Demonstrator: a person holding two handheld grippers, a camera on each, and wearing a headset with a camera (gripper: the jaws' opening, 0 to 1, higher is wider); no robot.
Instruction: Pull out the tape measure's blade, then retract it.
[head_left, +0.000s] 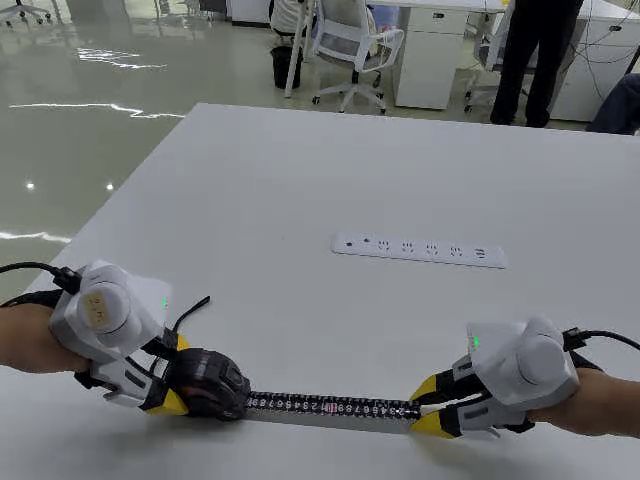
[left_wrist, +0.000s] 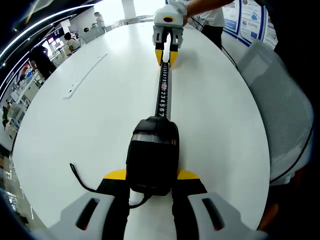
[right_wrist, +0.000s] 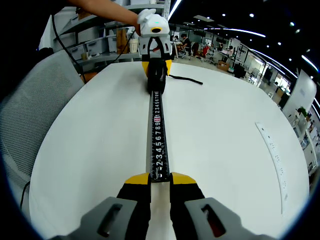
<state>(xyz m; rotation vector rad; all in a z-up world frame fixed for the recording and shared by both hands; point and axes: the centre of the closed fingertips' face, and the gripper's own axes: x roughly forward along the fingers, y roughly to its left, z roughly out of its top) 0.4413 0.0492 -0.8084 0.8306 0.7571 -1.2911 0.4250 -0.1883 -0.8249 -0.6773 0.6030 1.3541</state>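
Note:
A black tape measure case (head_left: 205, 384) lies near the table's front edge, held between the yellow tips of my left gripper (head_left: 176, 374), which is shut on it (left_wrist: 152, 155). Its black blade (head_left: 330, 406) with white numerals runs flat along the table to my right gripper (head_left: 425, 407), which is shut on the blade's end. In the right gripper view the blade (right_wrist: 158, 140) stretches from my own jaws (right_wrist: 160, 178) away to the case (right_wrist: 156, 75). In the left gripper view the blade (left_wrist: 163, 95) reaches the right gripper (left_wrist: 166, 56).
A white power strip (head_left: 419, 250) lies on the white table (head_left: 300, 200) beyond the blade. A thin black strap (head_left: 190, 310) trails from the case. Office chairs (head_left: 350, 45), desks and a standing person (head_left: 535, 50) are past the far edge.

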